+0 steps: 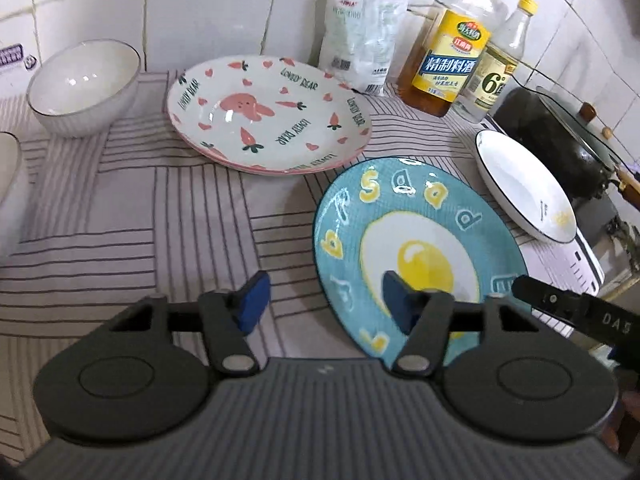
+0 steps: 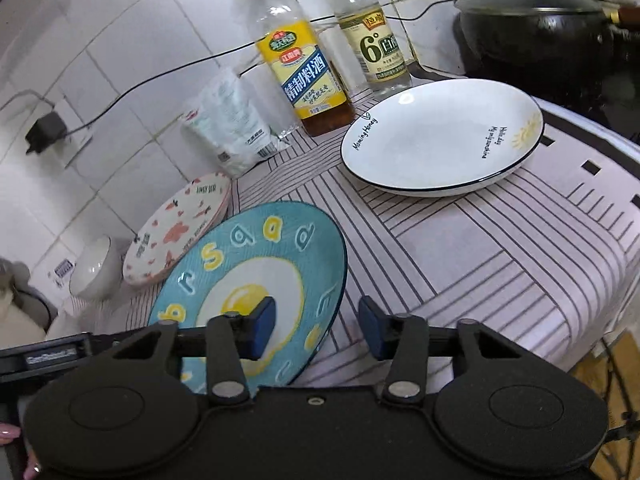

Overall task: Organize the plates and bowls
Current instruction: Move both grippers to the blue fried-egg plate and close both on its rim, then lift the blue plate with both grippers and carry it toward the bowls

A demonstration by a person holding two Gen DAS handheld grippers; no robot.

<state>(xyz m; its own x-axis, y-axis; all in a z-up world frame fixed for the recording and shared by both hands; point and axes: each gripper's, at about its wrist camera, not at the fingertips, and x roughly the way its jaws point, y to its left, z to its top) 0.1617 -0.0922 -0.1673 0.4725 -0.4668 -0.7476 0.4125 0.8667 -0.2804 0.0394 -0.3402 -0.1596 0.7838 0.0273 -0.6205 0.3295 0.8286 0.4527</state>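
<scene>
A blue plate with a fried-egg picture (image 1: 420, 216) (image 2: 256, 256) lies on the striped cloth (image 1: 160, 208). My left gripper (image 1: 325, 302) is open and straddles the plate's left rim, one blue pad over the egg and the other over the cloth. My right gripper (image 2: 317, 326) is open across the plate's right rim in the same way. Neither pair of pads presses on the plate. Behind it lie a carrot-print plate (image 1: 268, 114) (image 2: 180, 228) and a white bowl (image 1: 84, 88) (image 2: 94, 272). A white plate with a dark rim (image 1: 524, 184) (image 2: 440, 136) sits to the right.
Two bottles (image 1: 452, 52) (image 1: 496, 64) and a white bag (image 1: 360, 40) stand against the tiled wall. A black lidded pot (image 1: 560, 136) (image 2: 540, 40) is at the far right. Another dish's rim (image 1: 6, 168) shows at the left. The cloth drops off the table's right edge (image 2: 600, 280).
</scene>
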